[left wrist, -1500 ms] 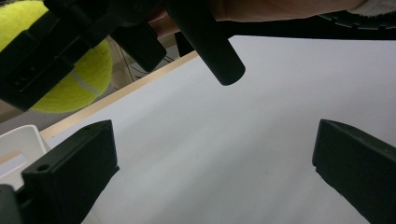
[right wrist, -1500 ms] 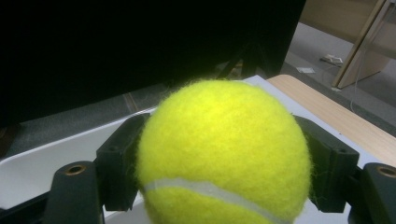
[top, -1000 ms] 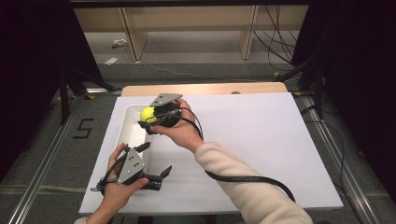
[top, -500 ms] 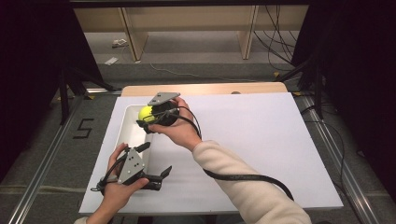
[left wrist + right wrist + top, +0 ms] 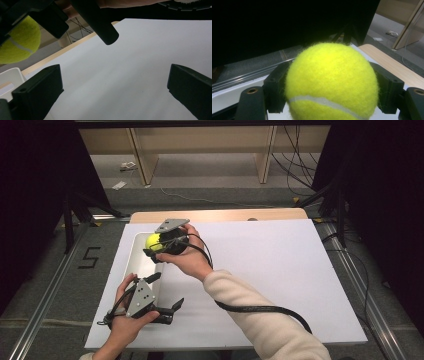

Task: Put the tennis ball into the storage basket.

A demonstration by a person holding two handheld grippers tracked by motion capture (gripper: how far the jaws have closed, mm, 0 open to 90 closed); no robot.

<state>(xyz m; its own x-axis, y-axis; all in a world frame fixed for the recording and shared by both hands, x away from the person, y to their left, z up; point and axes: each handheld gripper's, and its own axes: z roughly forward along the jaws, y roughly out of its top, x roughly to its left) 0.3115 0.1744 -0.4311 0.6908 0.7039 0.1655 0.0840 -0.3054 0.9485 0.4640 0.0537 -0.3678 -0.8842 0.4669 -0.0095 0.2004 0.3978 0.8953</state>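
Note:
A yellow tennis ball is clamped in my right gripper, which is shut on it and held just above the far end of a white tray. In the right gripper view the ball bulges between the two black jaws of that gripper. My left gripper rests near the table's front left, beside the tray's near end, open with nothing in it. From the left gripper view, my left gripper has its jaws wide apart over white sheet, with the ball at the upper left.
A white sheet covers most of the table, with a wooden strip along the far edge. The right gripper's black cable loops over the sheet beside the person's sleeve. Dark curtains and metal rails flank the table.
The right gripper has drifted slightly left with the ball, staying over the tray's far end. The left gripper has not moved.

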